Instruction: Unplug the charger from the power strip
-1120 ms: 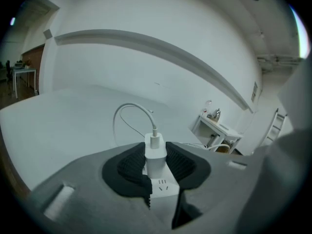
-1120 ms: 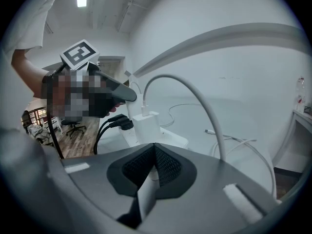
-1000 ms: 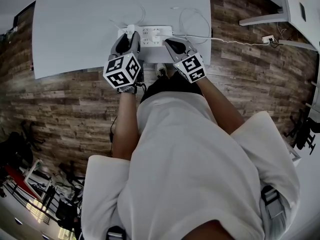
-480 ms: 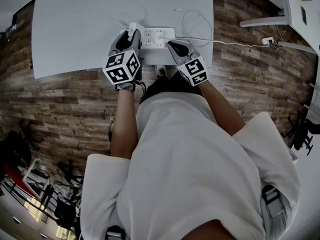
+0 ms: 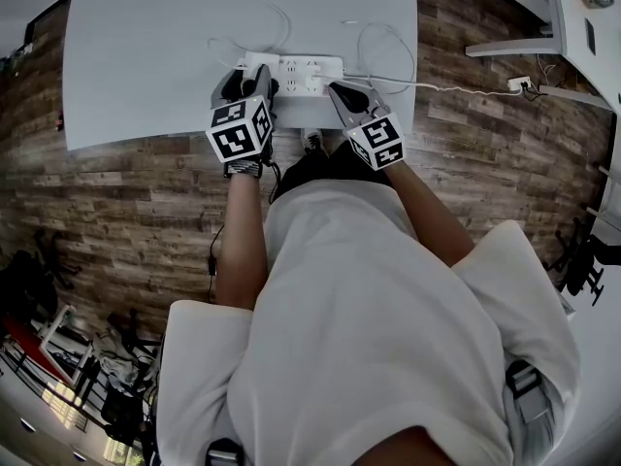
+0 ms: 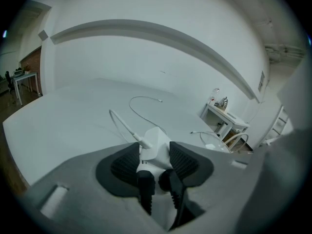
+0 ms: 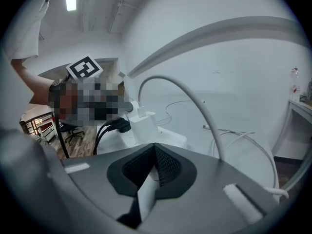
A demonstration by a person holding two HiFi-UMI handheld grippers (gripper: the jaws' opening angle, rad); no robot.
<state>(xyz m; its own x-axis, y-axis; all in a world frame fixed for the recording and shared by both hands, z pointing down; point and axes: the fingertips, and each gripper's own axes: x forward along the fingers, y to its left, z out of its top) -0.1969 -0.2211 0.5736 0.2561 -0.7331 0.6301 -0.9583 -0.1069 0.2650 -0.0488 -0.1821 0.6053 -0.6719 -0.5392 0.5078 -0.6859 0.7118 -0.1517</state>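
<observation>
Left tongs, jaws just widened and gripping nothing, straddled the charger at the power strip's left end on the table; the closed, empty right tongs lay farther off.

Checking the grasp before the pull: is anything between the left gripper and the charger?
Nothing visible is. The white block-shaped charger sits between the left gripper's fingers, whose jaws have just been opening. Its thin white cable leads off to one side.

One charger, one power strip, one white table; two grippers: left gripper, right gripper.
</observation>
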